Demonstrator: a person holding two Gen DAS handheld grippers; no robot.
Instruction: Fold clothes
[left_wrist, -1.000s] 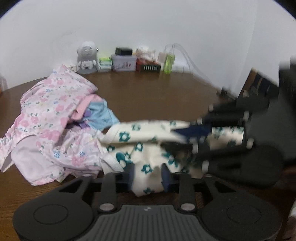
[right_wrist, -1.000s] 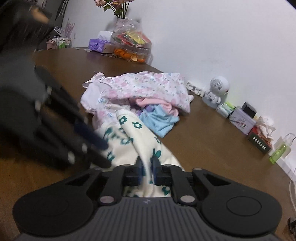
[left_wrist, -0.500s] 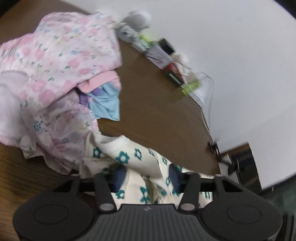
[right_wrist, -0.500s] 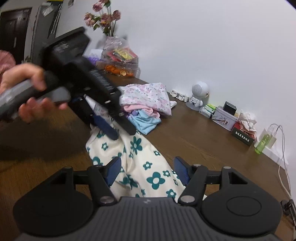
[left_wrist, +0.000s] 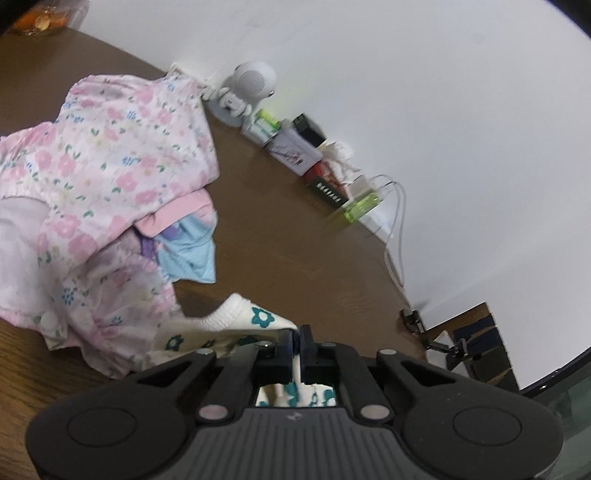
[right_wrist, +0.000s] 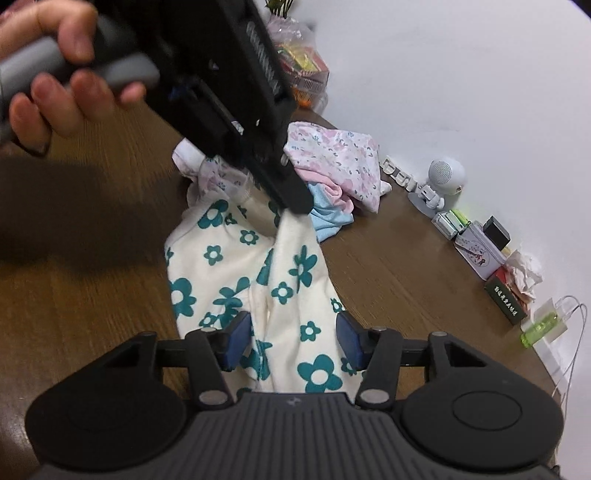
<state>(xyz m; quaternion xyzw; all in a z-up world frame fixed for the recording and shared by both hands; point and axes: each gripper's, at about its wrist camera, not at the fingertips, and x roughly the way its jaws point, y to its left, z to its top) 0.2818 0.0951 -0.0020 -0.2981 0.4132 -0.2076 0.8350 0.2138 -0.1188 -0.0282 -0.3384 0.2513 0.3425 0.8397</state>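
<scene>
The left gripper (left_wrist: 297, 338) has pinched the soft cream teal-flowered garment (right_wrist: 236, 266), lifting it; right gripper (right_wrist: 291, 341) spread near its hem.

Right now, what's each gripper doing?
Left gripper: shut on the flowered garment, lifting an edge.
Right gripper: open, fingers either side of the garment, gripping nothing.

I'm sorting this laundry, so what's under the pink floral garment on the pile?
Under the pink floral garment, a plain pink piece, something purple and a light blue piece poke out. Anything deeper is covered.
</scene>
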